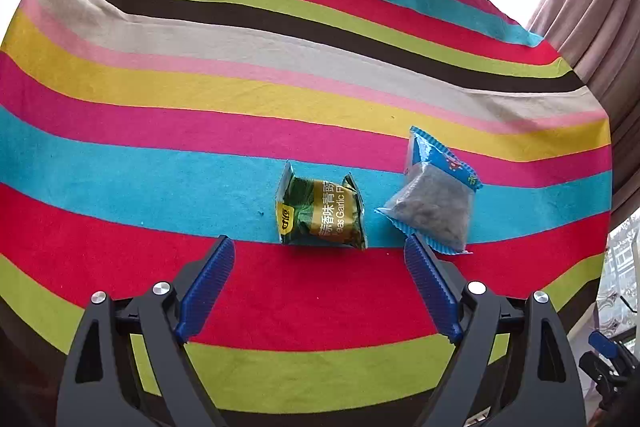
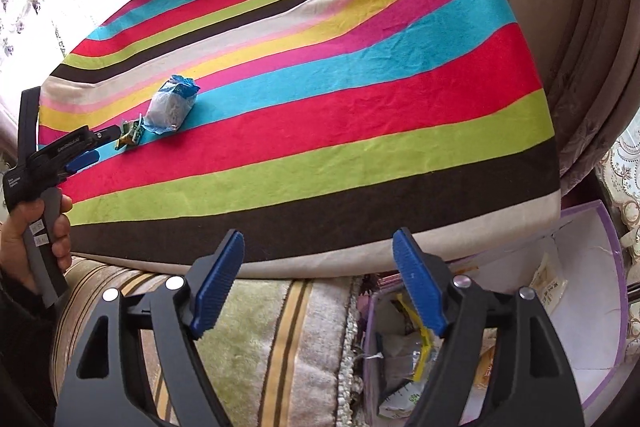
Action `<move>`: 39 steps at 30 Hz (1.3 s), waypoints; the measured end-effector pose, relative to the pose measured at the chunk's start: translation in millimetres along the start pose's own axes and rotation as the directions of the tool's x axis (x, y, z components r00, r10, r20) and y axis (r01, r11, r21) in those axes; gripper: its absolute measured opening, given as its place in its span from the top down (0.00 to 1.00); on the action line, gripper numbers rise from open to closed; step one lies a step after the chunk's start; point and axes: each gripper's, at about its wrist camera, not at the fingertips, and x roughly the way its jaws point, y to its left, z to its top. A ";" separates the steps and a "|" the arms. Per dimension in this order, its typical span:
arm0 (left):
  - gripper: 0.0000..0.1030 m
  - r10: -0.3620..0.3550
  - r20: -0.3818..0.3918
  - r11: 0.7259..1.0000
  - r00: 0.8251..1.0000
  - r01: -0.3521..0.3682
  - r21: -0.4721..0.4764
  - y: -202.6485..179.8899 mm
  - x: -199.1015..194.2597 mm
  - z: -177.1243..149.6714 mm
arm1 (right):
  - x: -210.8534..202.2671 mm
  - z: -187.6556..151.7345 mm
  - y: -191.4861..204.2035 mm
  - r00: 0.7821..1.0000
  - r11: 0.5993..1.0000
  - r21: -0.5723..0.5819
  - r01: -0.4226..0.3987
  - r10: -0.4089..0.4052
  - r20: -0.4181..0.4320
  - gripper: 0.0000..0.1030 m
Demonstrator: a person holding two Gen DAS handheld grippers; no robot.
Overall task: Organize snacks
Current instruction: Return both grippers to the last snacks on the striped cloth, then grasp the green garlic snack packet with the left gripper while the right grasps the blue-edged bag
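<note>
Here left hand-held gripper (image 1: 318, 247) gapes near green packet (image 1: 320, 213), seemingly untouched.

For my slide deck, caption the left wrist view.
Open left tongs hover before a green pea packet and blue-edged snack packet on striped cloth.

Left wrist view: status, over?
Left gripper open, just short of green snack pack. Blue pack beside it. Right gripper open, empty, off the striped cloth. Nothing in the way.
</note>
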 end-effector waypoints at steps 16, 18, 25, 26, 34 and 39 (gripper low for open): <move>0.48 0.094 -0.023 0.984 0.995 -0.089 0.155 -15.1 36.9 6.8 | 41.4 61.8 77.4 0.995 0.998 0.029 -0.059 0.057 0.083 0.23; 0.52 0.091 -0.014 0.984 0.996 -0.088 0.158 -15.9 37.0 5.6 | 49.4 70.1 90.1 0.994 0.998 0.030 -0.063 0.060 0.096 0.23; 0.59 0.053 0.010 0.994 0.999 -0.053 0.097 -3.7 30.1 0.4 | 81.6 91.8 125.2 0.993 0.997 0.040 -0.069 0.065 0.099 0.23; 0.59 0.048 0.014 0.995 0.999 -0.049 0.082 -0.6 28.8 0.4 | 85.9 94.1 129.9 0.993 0.997 0.039 -0.072 0.067 0.098 0.23; 0.60 0.048 0.047 0.999 0.998 -0.047 -0.006 17.9 18.7 -2.6 | 118.5 102.8 167.3 0.994 0.998 0.015 -0.066 0.065 0.087 0.22; 0.60 0.073 0.070 0.996 0.995 -0.069 -0.059 31.3 12.8 -2.0 | 130.2 108.7 177.0 0.995 0.999 0.009 -0.047 0.046 0.090 0.22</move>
